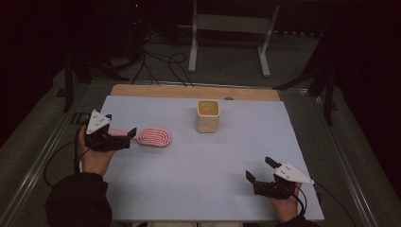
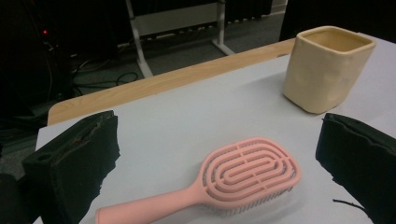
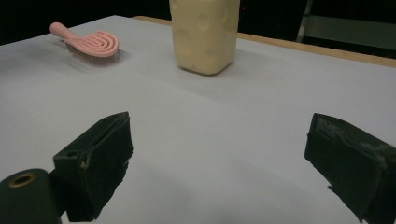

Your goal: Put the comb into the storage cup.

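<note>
1. Pink plastic vented hairbrush (image 1: 152, 137): lies flat on the table (image 1: 227, 161), just left of the cream square ceramic cup (image 1: 208, 116), handle turned toward the left claw, convenient for a pick-up.
2. Cream square ceramic cup: upright, mouth open upward, apparently the likely receptacle.
3. Left claw (image 1: 124, 138): jaws spread wide about the brush handle, gripping nothing yet, seemingly poised to close.
4. Right claw (image 1: 260, 170): well in front of the cup, jaws wide apart and empty, seemingly parked clear.
</note>
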